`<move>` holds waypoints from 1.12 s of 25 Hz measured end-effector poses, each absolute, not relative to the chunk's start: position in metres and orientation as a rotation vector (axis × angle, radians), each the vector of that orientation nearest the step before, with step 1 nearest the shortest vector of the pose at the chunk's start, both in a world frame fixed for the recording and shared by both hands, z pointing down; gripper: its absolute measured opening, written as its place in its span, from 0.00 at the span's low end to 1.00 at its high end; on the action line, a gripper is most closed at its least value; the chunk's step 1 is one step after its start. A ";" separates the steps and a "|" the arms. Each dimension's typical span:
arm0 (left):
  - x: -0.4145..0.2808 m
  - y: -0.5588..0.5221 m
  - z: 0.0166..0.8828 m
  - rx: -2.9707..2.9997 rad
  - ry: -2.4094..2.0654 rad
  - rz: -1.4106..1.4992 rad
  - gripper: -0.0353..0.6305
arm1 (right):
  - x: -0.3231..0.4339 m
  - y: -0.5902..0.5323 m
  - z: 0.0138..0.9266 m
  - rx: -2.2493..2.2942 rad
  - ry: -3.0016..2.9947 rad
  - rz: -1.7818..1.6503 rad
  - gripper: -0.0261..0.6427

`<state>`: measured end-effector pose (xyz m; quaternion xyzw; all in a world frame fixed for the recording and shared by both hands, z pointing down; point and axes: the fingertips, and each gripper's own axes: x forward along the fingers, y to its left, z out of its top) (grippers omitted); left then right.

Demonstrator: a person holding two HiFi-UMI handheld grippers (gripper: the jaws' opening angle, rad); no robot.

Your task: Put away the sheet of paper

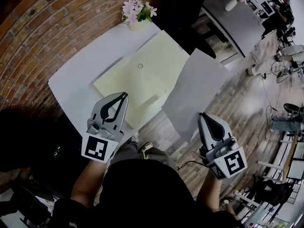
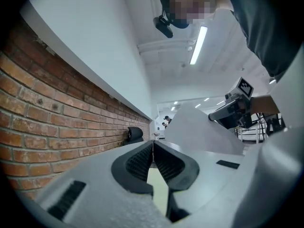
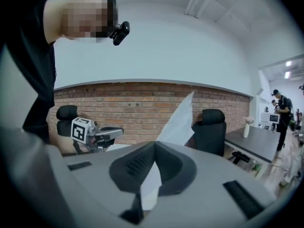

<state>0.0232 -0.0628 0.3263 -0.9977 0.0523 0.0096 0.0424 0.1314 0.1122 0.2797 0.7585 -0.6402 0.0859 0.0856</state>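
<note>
Brick wall (image 1: 38,32) flanks the white table (image 1: 78,82); left gripper (image 1: 125,95) jaws pinch the yellow folder (image 1: 147,75), right gripper (image 1: 202,116) jaws the sheet (image 1: 199,87).

The person wears a black short-sleeved top (image 1: 152,189), and a small black camera (image 3: 121,32) is clipped at the head. The left tool (image 1: 124,94) is a light-grey moulded plastic shell that tapers to a blunt point. Its two jaws frame a teardrop-shaped opening lined with black ribbed rubber pads (image 2: 140,163). Narrow black slots are set into the flat grey upper faces. At its rear sits a white cube with black square markers (image 1: 99,148). The right tool (image 1: 202,116) has the same grey shell, black lining and marker cube (image 1: 230,163). A thin dark cable (image 1: 185,165) trails beside it.
</note>
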 end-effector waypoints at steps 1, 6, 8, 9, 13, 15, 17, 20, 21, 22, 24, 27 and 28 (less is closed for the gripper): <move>0.025 -0.065 0.326 -3.053 0.172 0.024 0.10 | 0.135 0.107 0.279 2.258 -1.920 0.266 0.06; 0.030 -0.072 0.324 -3.039 0.272 -0.016 0.09 | 0.153 0.085 0.278 2.169 -2.029 0.219 0.06; 0.031 -0.075 0.320 -3.028 0.323 -0.022 0.09 | 0.158 0.079 0.276 2.129 -2.079 0.200 0.06; 0.031 -0.078 0.315 -3.019 0.363 -0.011 0.09 | 0.161 0.073 0.276 2.098 -2.115 0.196 0.06; 0.030 -0.081 0.299 -2.956 0.466 -0.002 0.10 | 0.174 0.055 0.281 1.976 -2.200 0.243 0.06; 0.030 -0.084 0.300 -2.943 0.505 -0.024 0.09 | 0.181 0.047 0.284 1.951 -2.212 0.286 0.06; 0.028 -0.084 0.302 -2.935 0.562 -0.037 0.09 | 0.187 0.042 0.288 1.910 -2.254 0.294 0.06; 0.031 -0.083 0.304 -2.924 0.591 -0.041 0.09 | 0.198 0.038 0.294 1.866 -2.264 0.245 0.06; 0.032 -0.082 0.305 -2.922 0.594 -0.045 0.09 | 0.200 0.037 0.296 1.855 -2.263 0.245 0.06; 0.032 -0.082 0.306 -2.922 0.599 -0.050 0.09 | 0.202 0.035 0.299 1.842 -2.262 0.250 0.06; 0.033 -0.082 0.307 -2.926 0.610 -0.061 0.09 | 0.205 0.031 0.306 1.810 -2.264 0.268 0.06; 0.032 -0.083 0.309 -2.924 0.629 -0.079 0.09 | 0.209 0.024 0.320 1.758 -2.268 0.309 0.06; 0.030 -0.083 0.309 -2.920 0.637 -0.081 0.09 | 0.210 0.023 0.325 1.741 -2.266 0.311 0.06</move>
